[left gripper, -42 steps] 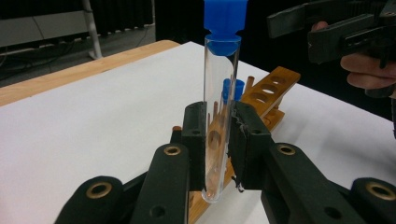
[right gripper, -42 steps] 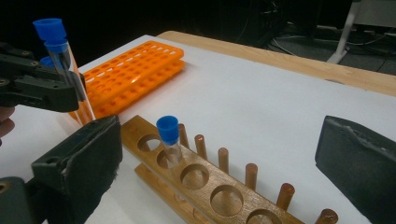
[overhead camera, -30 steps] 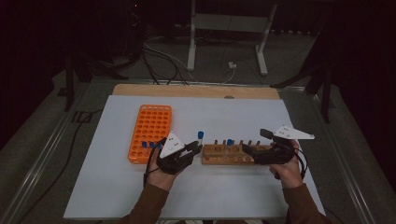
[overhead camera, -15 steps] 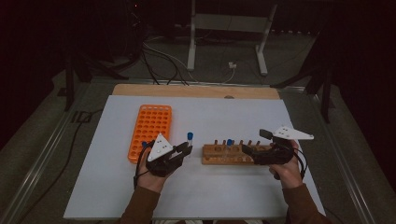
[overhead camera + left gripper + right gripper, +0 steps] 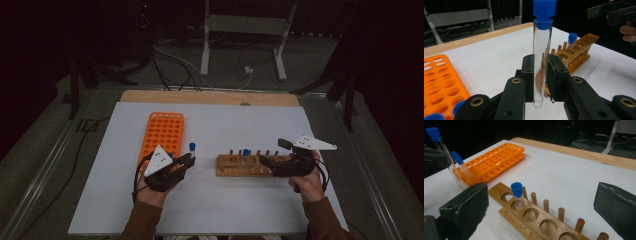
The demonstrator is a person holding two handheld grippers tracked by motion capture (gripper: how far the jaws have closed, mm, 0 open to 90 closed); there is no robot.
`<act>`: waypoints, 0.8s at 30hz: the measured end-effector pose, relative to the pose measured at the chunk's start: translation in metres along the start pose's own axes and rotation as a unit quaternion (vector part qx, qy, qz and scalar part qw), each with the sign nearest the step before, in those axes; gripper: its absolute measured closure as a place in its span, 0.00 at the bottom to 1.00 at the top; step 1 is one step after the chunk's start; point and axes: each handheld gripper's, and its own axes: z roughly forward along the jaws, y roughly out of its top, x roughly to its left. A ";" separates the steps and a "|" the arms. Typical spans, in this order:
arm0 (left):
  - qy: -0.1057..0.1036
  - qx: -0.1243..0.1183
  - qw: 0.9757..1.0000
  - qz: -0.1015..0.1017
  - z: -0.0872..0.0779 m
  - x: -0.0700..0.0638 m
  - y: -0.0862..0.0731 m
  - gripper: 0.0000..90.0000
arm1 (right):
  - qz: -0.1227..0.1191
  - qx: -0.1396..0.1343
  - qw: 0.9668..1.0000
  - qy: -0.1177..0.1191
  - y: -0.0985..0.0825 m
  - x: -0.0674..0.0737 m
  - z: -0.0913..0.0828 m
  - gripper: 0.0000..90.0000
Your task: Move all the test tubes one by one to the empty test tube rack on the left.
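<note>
clear blue-capped tube [image 5: 541, 50] clamped upright in my left gripper [image 5: 186, 161]; right gripper [image 5: 270, 161] wide at 3 o'clock; wooden rack [image 5: 245, 165] holds one tube, holes left.

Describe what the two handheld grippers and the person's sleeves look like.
Both the left gripper and the right gripper are black with two blocky jaws, brass-ringed pivot holes and a grey three-cornered plate on top. Black cables loop from each. The sleeves are brown.

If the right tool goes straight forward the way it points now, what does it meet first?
Most likely the wooden rack, which lies between the open jaws of the right tool, and soon after the blue-capped tube standing in it; the depth is unclear.
</note>
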 end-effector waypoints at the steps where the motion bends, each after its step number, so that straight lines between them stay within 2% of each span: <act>1: 0.001 -0.001 1.000 -0.001 -0.001 0.001 0.000 0.87 | 0.000 0.000 1.000 0.000 0.000 0.000 0.000 0.00; 9: 0.000 -0.009 1.000 -0.009 -0.013 0.009 0.001 0.87 | 0.000 0.002 1.000 0.001 -0.001 0.000 0.001 0.00; 24: 0.016 -0.013 1.000 -0.022 -0.040 0.031 0.002 0.87 | 0.003 -0.002 1.000 0.003 0.000 0.000 -0.001 0.00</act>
